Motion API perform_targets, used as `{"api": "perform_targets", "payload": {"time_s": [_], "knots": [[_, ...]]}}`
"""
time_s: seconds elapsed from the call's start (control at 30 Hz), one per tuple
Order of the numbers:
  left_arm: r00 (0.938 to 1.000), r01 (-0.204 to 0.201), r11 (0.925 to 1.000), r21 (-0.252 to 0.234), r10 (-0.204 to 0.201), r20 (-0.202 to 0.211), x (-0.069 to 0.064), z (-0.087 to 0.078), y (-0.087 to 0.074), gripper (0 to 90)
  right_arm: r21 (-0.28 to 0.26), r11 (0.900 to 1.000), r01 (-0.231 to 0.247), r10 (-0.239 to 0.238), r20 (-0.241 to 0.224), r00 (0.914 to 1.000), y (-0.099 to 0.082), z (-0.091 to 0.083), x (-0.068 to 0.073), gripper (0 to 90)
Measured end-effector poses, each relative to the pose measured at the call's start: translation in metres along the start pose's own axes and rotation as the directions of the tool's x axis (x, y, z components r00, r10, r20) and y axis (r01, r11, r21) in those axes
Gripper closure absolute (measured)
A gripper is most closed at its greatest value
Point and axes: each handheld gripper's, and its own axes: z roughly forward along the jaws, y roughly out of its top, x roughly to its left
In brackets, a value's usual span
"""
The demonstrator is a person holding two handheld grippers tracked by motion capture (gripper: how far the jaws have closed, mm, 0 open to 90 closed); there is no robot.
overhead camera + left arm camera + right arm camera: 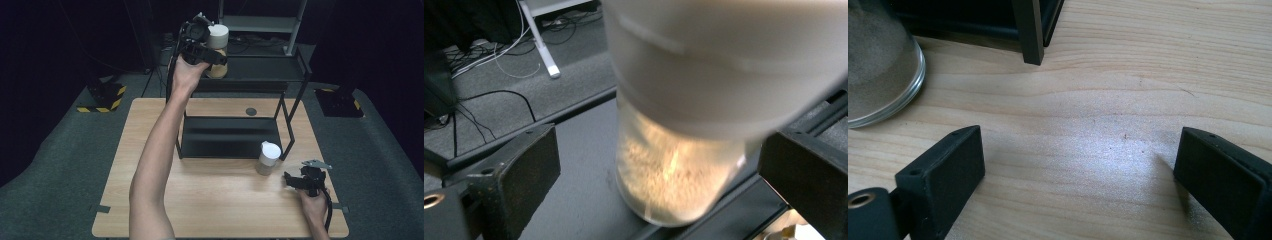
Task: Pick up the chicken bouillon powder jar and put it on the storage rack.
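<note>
High view: the left gripper (218, 56) stands open around the white-capped jar (218, 44) on the shelf (260, 70), pads clear. Right gripper (292, 179) rests open, a second jar (268, 158) just beside it.

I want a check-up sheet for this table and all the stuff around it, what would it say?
Surface: light wooden table, a small dark round disc near its far edge.
Job's things: clear jar of pale grains with a white lid standing on the top shelf of the black metal rack; a second white-lidded jar on the table by the rack's front right leg.
Clutter: nothing seen.
Grippers: left gripper open, its jaws either side of the top-shelf jar, pads not pressing on it; right gripper open, nothing between its jaws, low over the table.
Cables: loose wires on the floor behind.
Surroundings: grey carpet, yellow-and-black striped base.
</note>
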Motion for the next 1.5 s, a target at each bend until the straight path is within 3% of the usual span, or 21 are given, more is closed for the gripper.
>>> {"api": "perform_targets", "payload": {"time_s": [0.37, 0.67, 0.9, 1.2, 1.5], "knots": [[1.0000, -0.004, 1.0000, -0.008, 0.004, -0.005, 0.000, -0.019, -0.024, 3.4, 0.002, 1.0000, -0.003, 0.003, 0.002, 1.0000, 0.001, 0.001, 0.001, 4.5], [0.9999, -0.012, 0.9998, -0.017, 0.012, -0.012, -0.009, -0.025, -0.038, 3.4, 0.002, 1.0000, -0.002, 0.002, 0.002, 1.0000, 0.001, 0.001, 0.001, 4.5], [0.9995, -0.032, 0.9994, -0.014, 0.032, -0.009, -0.016, -0.023, -0.049, 3.5, 0.002, 1.0000, -0.002, 0.002, 0.002, 1.0000, 0.001, 0.001, 0.001, 4.5], [0.9996, -0.028, 0.9994, -0.019, 0.028, -0.007, -0.017, -0.019, -0.064, 3.6, 0.000, 1.0000, -0.003, 0.003, 0.002, 1.0000, 0.001, 0.001, 0.001, 4.5], [0.9990, -0.045, 0.9990, 0.005, 0.045, -0.002, -0.023, -0.009, -0.075, 3.7, 0.000, 1.0000, -0.003, 0.003, 0.002, 1.0000, 0.001, 0.001, 0.001, 4.5]]}}
